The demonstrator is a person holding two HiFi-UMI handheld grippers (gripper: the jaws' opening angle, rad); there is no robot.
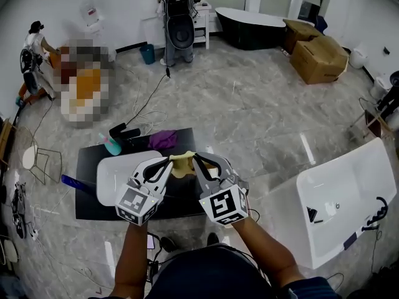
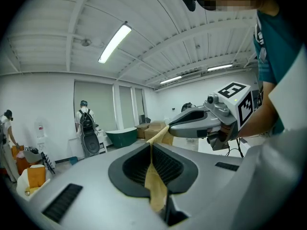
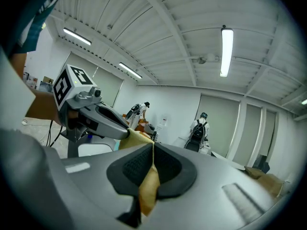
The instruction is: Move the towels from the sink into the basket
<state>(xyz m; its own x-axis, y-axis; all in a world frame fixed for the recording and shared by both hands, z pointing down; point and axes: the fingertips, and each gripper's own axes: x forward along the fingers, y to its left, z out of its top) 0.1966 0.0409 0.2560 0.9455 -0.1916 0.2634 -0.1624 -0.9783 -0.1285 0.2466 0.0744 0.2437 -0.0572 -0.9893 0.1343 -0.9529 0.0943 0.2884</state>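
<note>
While the head view lays out the whole room, the gripper views give only the ceiling (image 2: 48, 13), distant people and the jaws themselves; from above, the floor (image 1: 249, 111) runs wide and bare beyond the black table (image 1: 181, 201), with cables (image 1: 146, 104) trailing over it at the left; a white tub (image 1: 349, 198) stands at the right, well apart from the table; the sink (image 1: 115, 173) fills the table's left part; a purple towel (image 1: 163, 139) lies at the table's back edge, near a teal bottle (image 1: 112, 146). The left gripper (image 1: 171, 160) and right gripper (image 1: 195, 159) meet over the table, just right of the sink's rim, with the yellow towel (image 1: 182, 164) bunched between their tips. Only the gripper views show the grips: the left jaws are pressed together on a thin fold of the yellow towel; the right jaws are clamped the same way on its other end; each view also catches the other gripper's tip pinching the cloth.
</note>
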